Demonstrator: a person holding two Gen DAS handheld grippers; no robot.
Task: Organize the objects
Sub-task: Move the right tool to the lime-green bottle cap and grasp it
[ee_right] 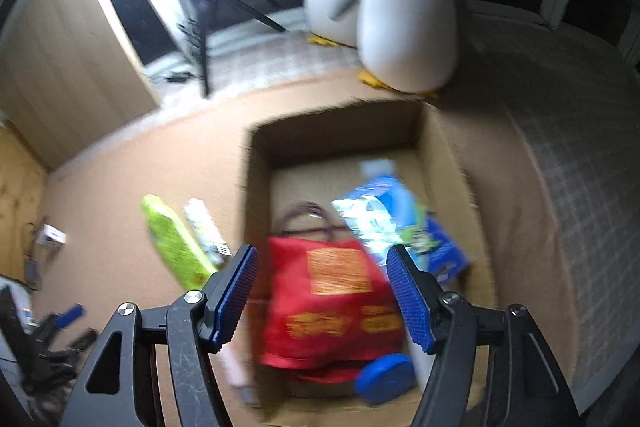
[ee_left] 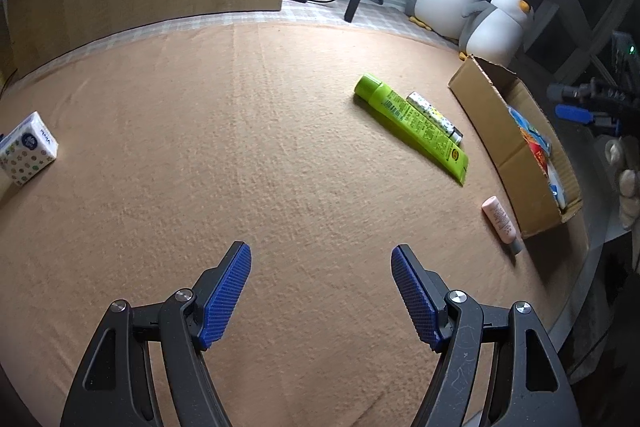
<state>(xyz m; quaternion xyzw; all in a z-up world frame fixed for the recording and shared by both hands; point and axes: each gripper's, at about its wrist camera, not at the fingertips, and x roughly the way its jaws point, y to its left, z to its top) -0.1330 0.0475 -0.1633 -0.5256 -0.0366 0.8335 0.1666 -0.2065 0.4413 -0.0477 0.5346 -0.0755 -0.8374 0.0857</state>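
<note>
Right hand-held gripper [ee_right: 322,293] jaws parted, nothing gripped, red pouch [ee_right: 328,307] seen between them inside cardboard box [ee_right: 444,163]. Left hand-held gripper [ee_left: 321,293] wide apart, empty; green tube [ee_left: 412,125] ahead-right, unobstructed.

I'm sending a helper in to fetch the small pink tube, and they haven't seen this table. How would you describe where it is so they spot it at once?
Find the open cardboard box at the right edge of the tan mat. The pink tube lies on the mat just outside the box's near corner. It is short, pale pink, with a grey cap, unlike the long green tube and the patterned stick lying farther back.
</note>
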